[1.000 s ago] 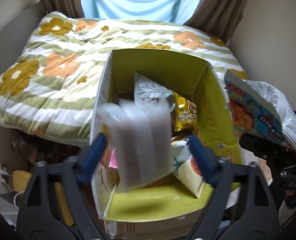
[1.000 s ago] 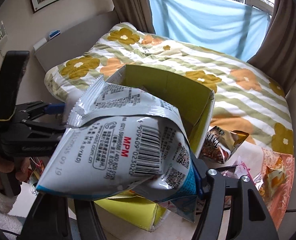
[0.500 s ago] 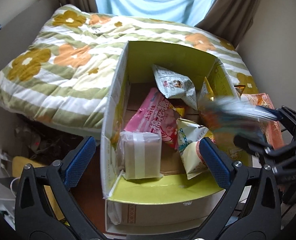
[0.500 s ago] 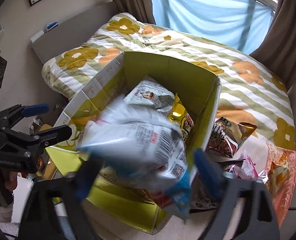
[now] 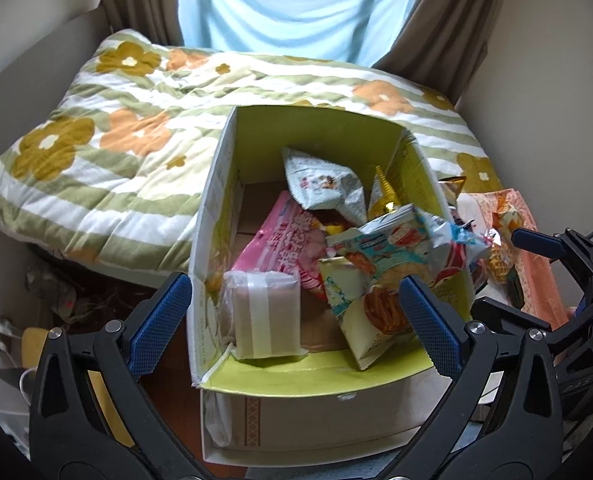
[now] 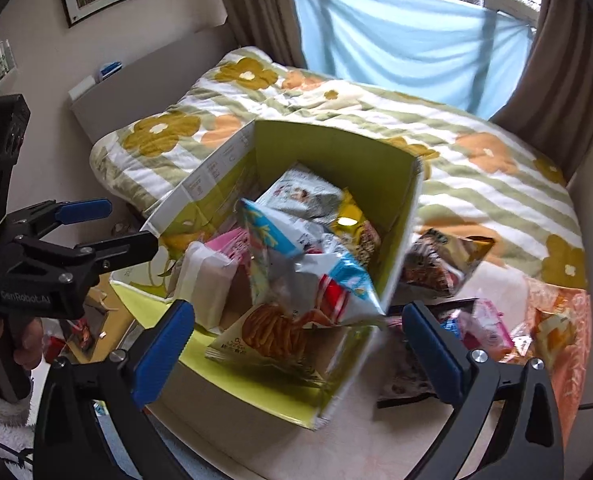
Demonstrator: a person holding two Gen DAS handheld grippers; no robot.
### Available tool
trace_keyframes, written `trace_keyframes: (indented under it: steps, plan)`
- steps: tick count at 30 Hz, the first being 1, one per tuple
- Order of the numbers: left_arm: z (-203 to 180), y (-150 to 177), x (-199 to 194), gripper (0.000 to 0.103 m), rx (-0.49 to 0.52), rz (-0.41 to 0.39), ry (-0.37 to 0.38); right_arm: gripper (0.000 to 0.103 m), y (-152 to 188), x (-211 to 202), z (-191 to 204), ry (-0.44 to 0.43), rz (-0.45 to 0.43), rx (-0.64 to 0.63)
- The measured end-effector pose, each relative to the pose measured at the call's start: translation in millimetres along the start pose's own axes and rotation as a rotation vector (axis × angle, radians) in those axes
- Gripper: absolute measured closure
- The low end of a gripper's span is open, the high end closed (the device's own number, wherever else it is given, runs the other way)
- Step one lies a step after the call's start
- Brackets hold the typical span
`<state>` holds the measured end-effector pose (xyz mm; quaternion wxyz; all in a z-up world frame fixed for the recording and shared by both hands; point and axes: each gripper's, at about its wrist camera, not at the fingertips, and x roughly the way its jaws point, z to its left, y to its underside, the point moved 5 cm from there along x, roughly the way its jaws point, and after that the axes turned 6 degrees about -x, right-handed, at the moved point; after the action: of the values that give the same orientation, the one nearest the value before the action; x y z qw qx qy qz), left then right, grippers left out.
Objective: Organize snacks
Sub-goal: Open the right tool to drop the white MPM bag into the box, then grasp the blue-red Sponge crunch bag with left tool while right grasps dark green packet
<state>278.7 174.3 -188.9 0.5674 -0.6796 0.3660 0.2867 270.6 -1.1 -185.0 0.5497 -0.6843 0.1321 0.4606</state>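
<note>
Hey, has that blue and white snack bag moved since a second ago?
Yes. The snack bag was held up in the right hand-held gripper; now it lies down inside the box, on the other snacks, and the jaws are open.

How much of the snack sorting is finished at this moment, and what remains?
Done: several packs lie in the cardboard box, among them a pink bag, a taped white packet and a blue-and-white bag on top.
In hand: nothing; the left gripper and right gripper are both open.
Left: the brown bag and other packs outside the box.
</note>
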Motion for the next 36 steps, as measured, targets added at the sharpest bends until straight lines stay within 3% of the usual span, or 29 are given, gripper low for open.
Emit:
trace_keyframes:
  steps: [6, 12, 18, 22, 26, 32, 36]
  plan:
    - [-37, -9, -4, 0.0, 0.085, -0.015, 0.077, 0.0, 15, -47, -34, 0.154, -0.088, 0.092]
    - [-97, -9, -3, 0.0, 0.192, -0.021, 0.188, 0.0, 57, -92, -88, 0.34, -0.095, 0.21]
    - [-161, 3, -2, 0.0, 0.24, -0.013, 0.231, 0.0, 97, -115, -136, 0.38, -0.068, 0.239]
    - [-201, 14, 6, 0.0, 0.241, -0.011, 0.213, 0.0, 120, -116, -169, 0.351, -0.042, 0.219]
    - [-229, 24, 20, 0.0, 0.155, 0.003, 0.178, 0.0, 139, -107, -197, 0.313, 0.006, 0.174]
    - [-262, 46, 44, 0.0, 0.0, -0.016, 0.058, 0.0, 167, -81, -232, 0.27, 0.093, 0.101]
    - [-266, 68, 66, 0.0, -0.09, -0.005, -0.029, 0.0, 184, -59, -243, 0.186, 0.12, 0.091]
